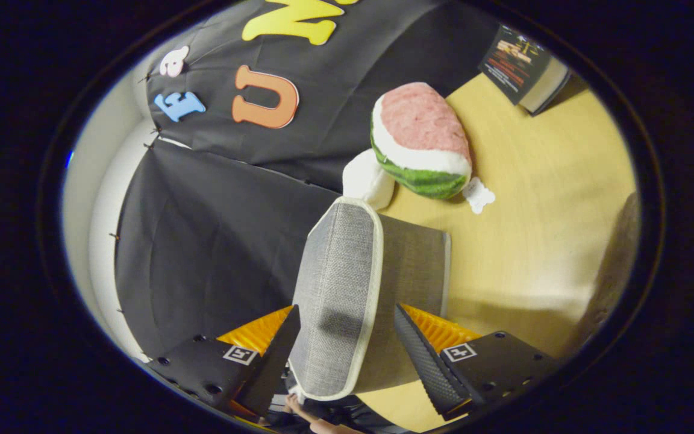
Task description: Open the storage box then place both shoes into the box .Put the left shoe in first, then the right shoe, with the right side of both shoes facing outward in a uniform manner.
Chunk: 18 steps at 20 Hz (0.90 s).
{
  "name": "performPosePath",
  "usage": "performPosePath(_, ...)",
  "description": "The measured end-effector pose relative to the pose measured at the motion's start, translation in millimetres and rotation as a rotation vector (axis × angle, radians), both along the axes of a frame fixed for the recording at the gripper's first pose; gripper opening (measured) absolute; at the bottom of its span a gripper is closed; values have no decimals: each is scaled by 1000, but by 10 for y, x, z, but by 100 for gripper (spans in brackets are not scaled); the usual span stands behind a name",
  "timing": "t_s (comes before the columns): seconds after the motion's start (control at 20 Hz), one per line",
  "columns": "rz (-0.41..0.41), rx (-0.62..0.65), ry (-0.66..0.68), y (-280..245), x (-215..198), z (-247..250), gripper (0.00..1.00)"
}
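The storage box (pixel 347 289) is a grey woven-fabric container with pale piping along its edges. It sits between the fingers of the hand-held gripper (pixel 347 352) and stretches away ahead of them. Its lid or top flap, the lighter grey panel with the rounded far corner, lies on the left-finger side and looks lifted at an angle; a darker grey panel shows beside it toward the right finger. Whatever is inside the box cannot be seen from here, and no opening into it is clear.

The box's long axis runs straight ahead along the fingers, its rounded end pointing away toward the booth wall.

The hand-held gripper is partly open, the fingers spread about as wide as the lid panel. The left finger lies at the panel's edge and the right finger close beside the darker panel, but I cannot tell whether both actually press on the fabric.

Beyond the box, on the table (pixel 540 229), lies a watermelon-slice plush toy (pixel 422 141), with a white plush piece (pixel 368 178) touching the box's far end. Farther off to the right stands a book (pixel 525 69).
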<state>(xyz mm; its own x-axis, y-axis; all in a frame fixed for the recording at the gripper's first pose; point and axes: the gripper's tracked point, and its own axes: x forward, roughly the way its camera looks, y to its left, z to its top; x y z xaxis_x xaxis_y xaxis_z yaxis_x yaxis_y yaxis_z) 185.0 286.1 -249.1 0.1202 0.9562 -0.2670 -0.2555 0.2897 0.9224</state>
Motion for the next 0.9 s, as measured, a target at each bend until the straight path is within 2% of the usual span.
performPosePath(0.2,29,68,106,130,27,-39,93)
performPosePath(0.25,15,77,116,140,51,-38,93)
performPosePath(0.35,19,107,131,149,16,34,71)
performPosePath(0.5,51,131,131,173,-70,131,52)
performPosePath(0.55,56,121,117,169,-95,150,52)
performPosePath(0.6,38,82,104,187,-38,119,51)
performPosePath(0.7,12,85,115,58,-30,154,22)
performPosePath(0.75,1,96,114,70,-14,202,21)
performPosePath(0.85,-45,67,85,25,55,177,1)
performPosePath(0.9,-41,59,75,-33,31,241,0)
